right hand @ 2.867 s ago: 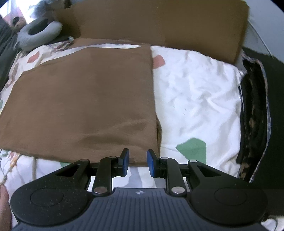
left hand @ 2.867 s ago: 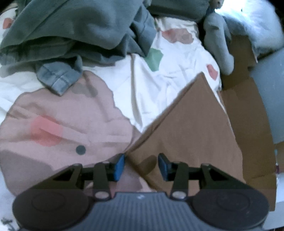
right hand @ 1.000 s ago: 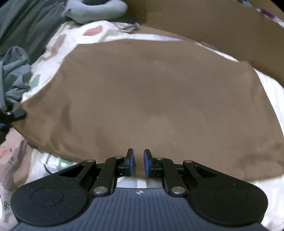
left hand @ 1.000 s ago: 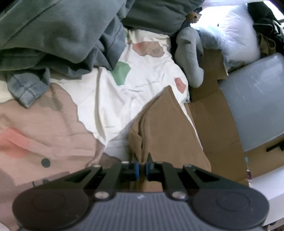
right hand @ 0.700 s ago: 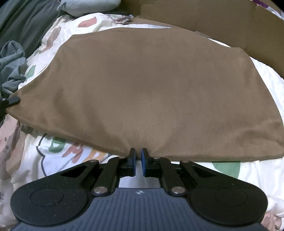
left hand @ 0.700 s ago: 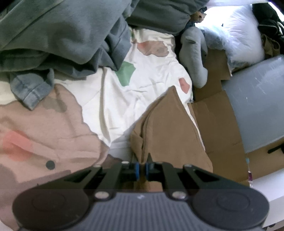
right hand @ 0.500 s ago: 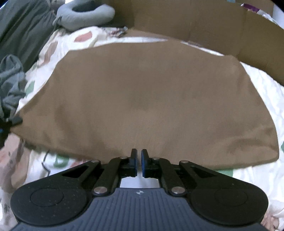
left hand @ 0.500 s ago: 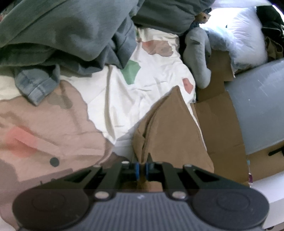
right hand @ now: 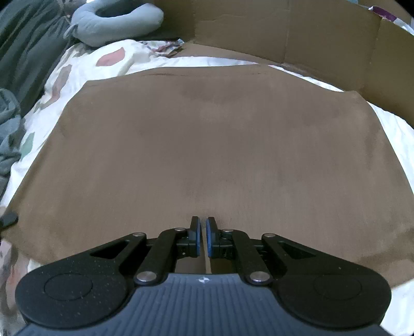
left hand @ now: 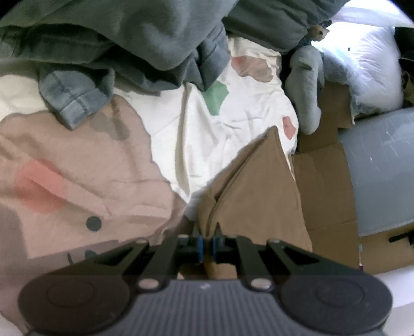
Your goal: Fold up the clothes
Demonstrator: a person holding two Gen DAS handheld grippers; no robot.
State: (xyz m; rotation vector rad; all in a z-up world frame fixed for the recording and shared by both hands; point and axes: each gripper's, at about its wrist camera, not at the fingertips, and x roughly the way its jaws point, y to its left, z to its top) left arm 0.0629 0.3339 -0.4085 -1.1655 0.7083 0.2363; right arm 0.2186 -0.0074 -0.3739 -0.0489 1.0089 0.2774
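My left gripper (left hand: 206,244) pinched a bunched corner of the matte brown garment (right hand: 207,155); my right gripper (right hand: 203,239) clamped its near hem. It lay smooth on the patterned bedsheet (left hand: 220,124), grey clothes (left hand: 129,33) and cardboard (right hand: 310,33) beyond.

Bed with white sheet printed in pink, green and red blotches (left hand: 181,134) carries flat brown fabric garment (right hand: 207,155) straight ahead of the right gripper, heap of grey-green clothes with denim cuff (left hand: 116,38) far-left of the left gripper, grey U-shaped neck pillow (right hand: 113,20) beyond, brown cardboard sheet (right hand: 284,33) along the far edge.
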